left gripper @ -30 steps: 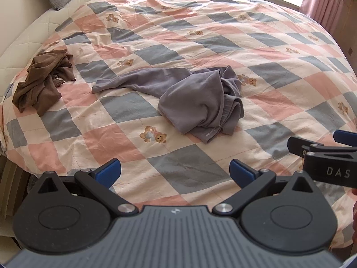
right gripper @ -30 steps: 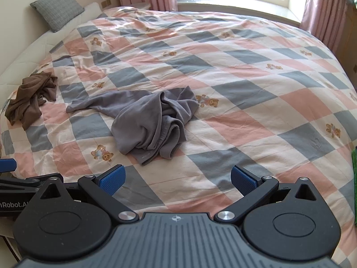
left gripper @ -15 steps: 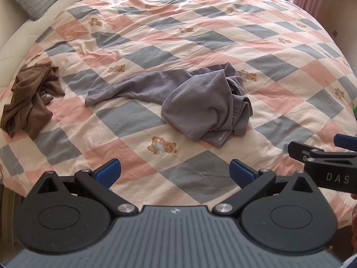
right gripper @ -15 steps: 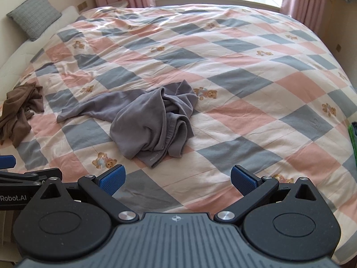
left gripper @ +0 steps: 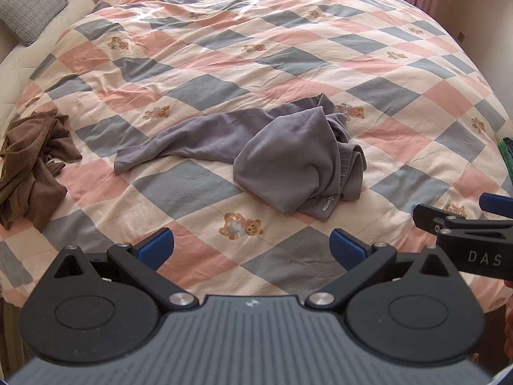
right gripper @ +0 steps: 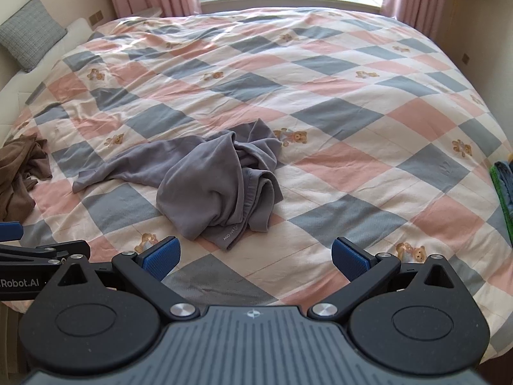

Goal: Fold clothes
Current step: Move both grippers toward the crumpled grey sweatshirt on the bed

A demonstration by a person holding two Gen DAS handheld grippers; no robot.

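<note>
Approach stage: grey garment [left gripper: 288, 157] crumpled mid-bed [left gripper: 400, 102], untouched. Left gripper [left gripper: 251, 247] and right gripper [right gripper: 256, 256] above near edge, jaws wide, empty. Next, probably: spread flat.

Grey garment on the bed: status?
Left gripper and right gripper: jaws open, empty. Crumpled grey fabric garment unfolded on checked quilt. Brown cloth heap lies apart; path clear.

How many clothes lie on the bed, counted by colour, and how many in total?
Grey garment: 1
Brown garment: 1
Total on the checked quilt: 2
A green and blue item at the right edge is cut off; I cannot tell whether it is clothing.
</note>
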